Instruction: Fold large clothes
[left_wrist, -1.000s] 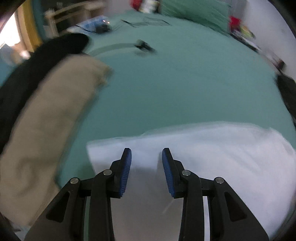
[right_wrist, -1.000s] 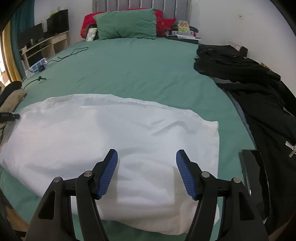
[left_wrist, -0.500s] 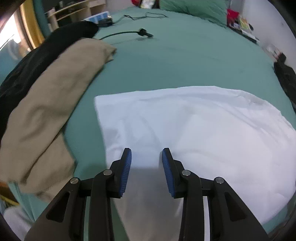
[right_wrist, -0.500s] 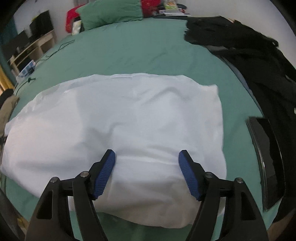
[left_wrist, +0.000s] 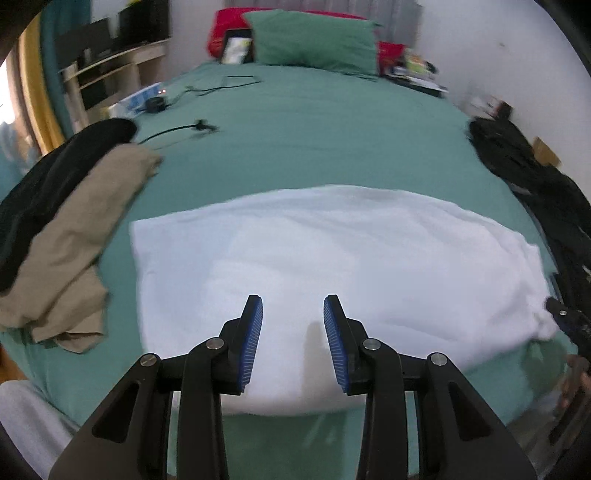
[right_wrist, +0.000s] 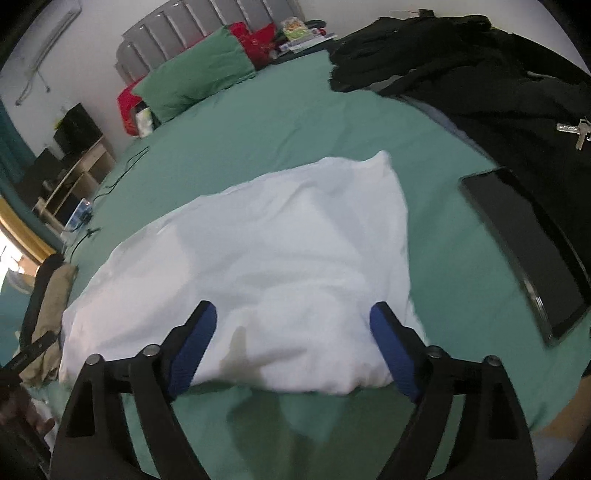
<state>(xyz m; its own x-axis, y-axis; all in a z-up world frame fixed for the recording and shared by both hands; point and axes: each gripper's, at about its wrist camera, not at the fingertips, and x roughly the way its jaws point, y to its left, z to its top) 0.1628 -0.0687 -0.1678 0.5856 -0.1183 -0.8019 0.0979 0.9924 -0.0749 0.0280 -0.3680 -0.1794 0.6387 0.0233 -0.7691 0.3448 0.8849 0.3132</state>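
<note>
A white cloth (left_wrist: 332, 258), folded into a broad rectangle, lies on the green bed sheet (left_wrist: 314, 140) near the front edge. My left gripper (left_wrist: 293, 301) hovers over the cloth's near edge, its blue pads partly apart with nothing between them. At the right rim of the left wrist view the other gripper's dark finger (left_wrist: 565, 321) shows by the cloth's right corner. In the right wrist view the white cloth (right_wrist: 277, 258) fills the middle. My right gripper (right_wrist: 293, 308) stands above its near right part, jaws opening wide and empty.
A tan garment (left_wrist: 74, 236) and a black one (left_wrist: 55, 173) lie piled at the left. Black clothes (right_wrist: 480, 74) with keys (right_wrist: 576, 133) cover the right side, a flat black tablet (right_wrist: 524, 247) beside them. Pillows (left_wrist: 314, 40) and cables (left_wrist: 177, 129) lie farther up the bed.
The left gripper has swung from the cloth's left corner towards its near middle and pulled back a little. The right gripper's jaws have spread wider and its view has rolled.
</note>
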